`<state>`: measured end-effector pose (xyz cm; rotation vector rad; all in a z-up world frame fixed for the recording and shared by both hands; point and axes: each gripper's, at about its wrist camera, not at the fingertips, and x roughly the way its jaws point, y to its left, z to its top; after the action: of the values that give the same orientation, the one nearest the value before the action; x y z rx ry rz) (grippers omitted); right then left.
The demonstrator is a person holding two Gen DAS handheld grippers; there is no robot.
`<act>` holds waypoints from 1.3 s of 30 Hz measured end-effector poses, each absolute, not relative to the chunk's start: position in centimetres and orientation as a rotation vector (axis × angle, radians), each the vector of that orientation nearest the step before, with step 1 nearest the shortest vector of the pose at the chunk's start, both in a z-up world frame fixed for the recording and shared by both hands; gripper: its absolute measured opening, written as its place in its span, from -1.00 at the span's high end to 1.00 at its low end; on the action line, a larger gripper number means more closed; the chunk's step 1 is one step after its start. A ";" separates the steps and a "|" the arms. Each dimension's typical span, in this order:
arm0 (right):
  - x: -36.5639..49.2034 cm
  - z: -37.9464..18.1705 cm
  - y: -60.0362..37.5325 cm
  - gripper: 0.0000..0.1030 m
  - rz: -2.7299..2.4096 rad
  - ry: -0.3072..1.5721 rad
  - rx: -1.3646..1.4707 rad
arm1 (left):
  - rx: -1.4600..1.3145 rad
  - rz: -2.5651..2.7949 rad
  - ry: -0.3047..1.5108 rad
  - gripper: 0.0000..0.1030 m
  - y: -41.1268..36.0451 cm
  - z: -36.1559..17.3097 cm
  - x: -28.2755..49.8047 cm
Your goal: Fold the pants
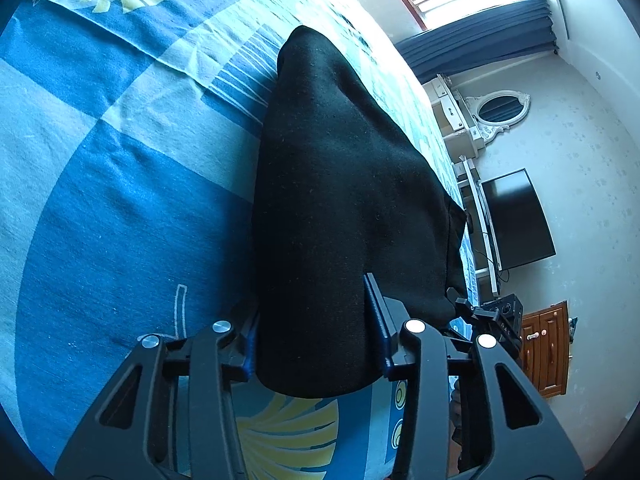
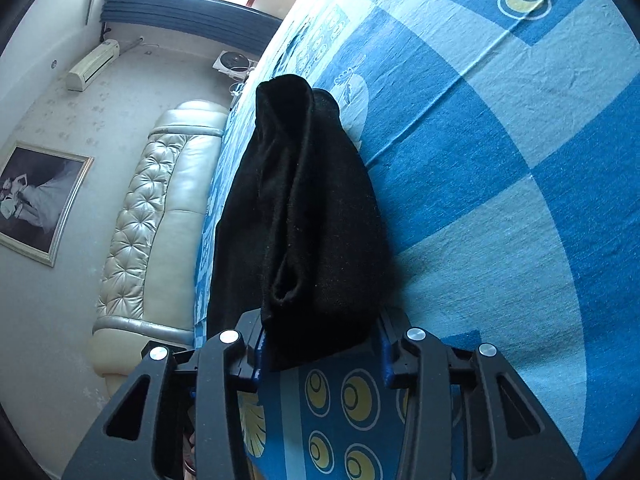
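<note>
The black pants (image 1: 340, 180) lie folded lengthwise on the blue patterned bedsheet (image 1: 120, 200) and stretch away from me. My left gripper (image 1: 310, 304) has its two fingers on either side of the near end, and the cloth fills the gap between the pads. In the right wrist view the pants (image 2: 312, 200) show a rolled fold along their top and a hem opening near me. My right gripper (image 2: 320, 316) clamps that near end the same way, with fabric bunched from pad to pad. The near edge of the cloth hangs just above the sheet (image 2: 500, 160).
The bed's edge runs close beside the pants. Beyond it are a television (image 1: 516, 220), a wooden cabinet (image 1: 548, 352) and an oval mirror (image 1: 502, 110). A padded cream headboard (image 2: 160, 208), a framed picture (image 2: 36, 200) and an air conditioner (image 2: 92, 66) are on the other side.
</note>
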<state>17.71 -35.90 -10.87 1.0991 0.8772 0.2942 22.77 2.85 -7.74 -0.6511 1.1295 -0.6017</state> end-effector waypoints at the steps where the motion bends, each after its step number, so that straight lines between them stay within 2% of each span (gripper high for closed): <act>1: 17.6 -10.8 -35.9 0.22 0.297 0.872 1.104 | -0.643 -0.595 1.129 0.23 2.7 -7.5 22.7; 10: 15.6 -9.6 -35.2 0.27 0.336 0.867 1.127 | -0.550 -0.567 1.116 0.29 2.4 -5.4 20.6; 23: 10.6 -10.3 -33.2 0.27 0.367 0.899 1.154 | -0.557 -0.552 1.143 0.28 5.0 -5.6 15.5; 39: 10.2 -10.8 -33.1 0.27 0.372 0.904 1.163 | -0.563 -0.556 1.141 0.28 4.8 -5.7 15.4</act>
<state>10.19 -33.12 -10.79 1.1634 0.9042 0.3718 15.39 4.83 -5.68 -0.5631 1.1409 -0.5559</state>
